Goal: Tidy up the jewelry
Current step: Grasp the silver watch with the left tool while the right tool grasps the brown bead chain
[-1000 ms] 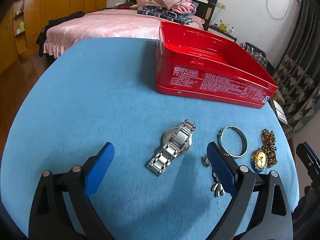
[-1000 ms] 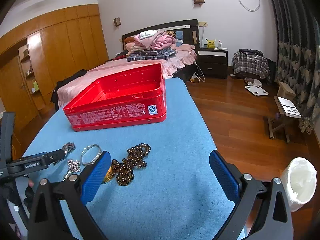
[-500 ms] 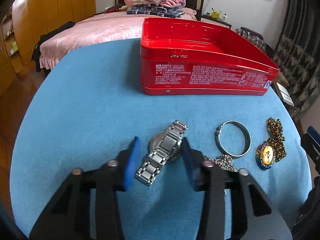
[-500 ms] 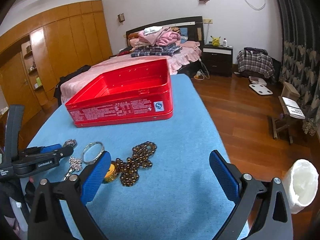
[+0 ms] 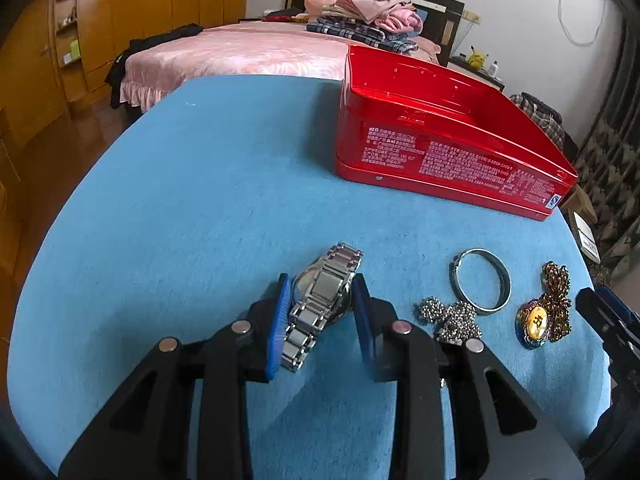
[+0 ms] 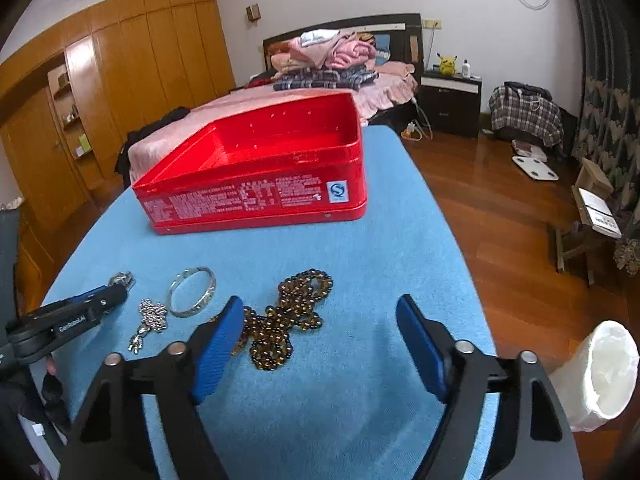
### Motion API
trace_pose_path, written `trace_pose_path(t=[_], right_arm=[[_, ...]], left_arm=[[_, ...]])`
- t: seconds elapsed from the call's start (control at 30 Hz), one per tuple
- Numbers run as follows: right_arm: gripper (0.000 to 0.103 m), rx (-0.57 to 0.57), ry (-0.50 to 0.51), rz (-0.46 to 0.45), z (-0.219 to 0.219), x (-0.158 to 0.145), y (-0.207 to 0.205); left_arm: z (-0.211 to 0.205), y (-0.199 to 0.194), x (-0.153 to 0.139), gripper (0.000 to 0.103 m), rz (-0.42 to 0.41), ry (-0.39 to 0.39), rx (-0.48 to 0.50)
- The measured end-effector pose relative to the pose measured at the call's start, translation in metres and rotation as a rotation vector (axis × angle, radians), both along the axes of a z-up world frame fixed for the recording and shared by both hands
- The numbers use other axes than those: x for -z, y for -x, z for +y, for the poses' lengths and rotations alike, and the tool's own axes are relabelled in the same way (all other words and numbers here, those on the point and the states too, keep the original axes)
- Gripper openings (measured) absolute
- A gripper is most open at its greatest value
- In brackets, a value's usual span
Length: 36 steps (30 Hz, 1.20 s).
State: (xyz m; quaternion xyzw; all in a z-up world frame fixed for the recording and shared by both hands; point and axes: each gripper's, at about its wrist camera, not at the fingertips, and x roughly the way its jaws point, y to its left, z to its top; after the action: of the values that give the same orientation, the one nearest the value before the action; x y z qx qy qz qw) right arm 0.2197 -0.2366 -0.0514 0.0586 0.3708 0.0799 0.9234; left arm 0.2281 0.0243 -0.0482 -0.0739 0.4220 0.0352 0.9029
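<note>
Left tool (image 5: pixel 320 304) clamps the watch (image 5: pixel 320 300) on the blue table (image 5: pixel 180 200).
Right tool (image 6: pixel 320 340) is closing, its pads not yet pressing the beads (image 6: pixel 288 316) between them; bangle (image 6: pixel 192 292) and chain (image 6: pixel 150 316) lie between both, before the red tin (image 6: pixel 256 196).

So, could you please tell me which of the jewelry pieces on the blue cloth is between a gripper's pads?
The silver watch: the left gripper is shut on it. The bangle, silver chain and bead necklace lie free.
</note>
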Motion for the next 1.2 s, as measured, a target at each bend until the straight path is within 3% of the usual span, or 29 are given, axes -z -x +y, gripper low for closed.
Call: trace_pose_path(t=[0.07, 0.27, 0.37, 0.47, 0.7, 0.87, 1.03, 1.13, 1.17, 1.2], right_arm=[[0.065, -0.012, -0.004, 0.027, 0.003, 0.003, -0.005], [0.058, -0.002, -0.008, 0.097, 0.009, 0.011, -0.017], [0.047, -0.025, -0.024, 0.104, 0.014, 0.010, -0.022], [0.044, -0.060, -0.028, 0.117, 0.019, 0.011, -0.028], [0.042, -0.054, -0.051, 0.118, 0.012, 0.010, -0.017], [0.042, -0.036, -0.049, 0.126, 0.012, 0.010, -0.009], [0.042, -0.064, -0.067, 0.120, 0.018, 0.013, -0.015], [0.033, -0.080, -0.065, 0.121, 0.019, 0.012, -0.021], [0.026, -0.100, -0.081, 0.123, 0.020, 0.012, -0.022], [0.026, -0.106, -0.083, 0.123, 0.020, 0.012, -0.022]], left_arm=[[0.000, -0.001, 0.001, 0.029, 0.001, 0.001, 0.004], [0.001, 0.000, 0.002, 0.030, 0.002, 0.001, 0.012], [-0.001, -0.001, 0.002, 0.030, 0.005, -0.007, 0.016], [-0.007, -0.002, 0.003, 0.037, 0.010, -0.025, 0.030], [-0.007, -0.001, 0.005, 0.038, 0.008, -0.014, 0.038], [-0.013, -0.003, 0.005, 0.050, 0.014, -0.022, 0.067], [-0.013, -0.003, 0.005, 0.050, 0.013, -0.017, 0.067], [-0.013, -0.003, 0.005, 0.048, 0.011, -0.016, 0.062], [-0.012, -0.003, 0.004, 0.043, 0.010, -0.018, 0.056], [-0.010, -0.002, 0.004, 0.036, 0.009, -0.017, 0.043]])
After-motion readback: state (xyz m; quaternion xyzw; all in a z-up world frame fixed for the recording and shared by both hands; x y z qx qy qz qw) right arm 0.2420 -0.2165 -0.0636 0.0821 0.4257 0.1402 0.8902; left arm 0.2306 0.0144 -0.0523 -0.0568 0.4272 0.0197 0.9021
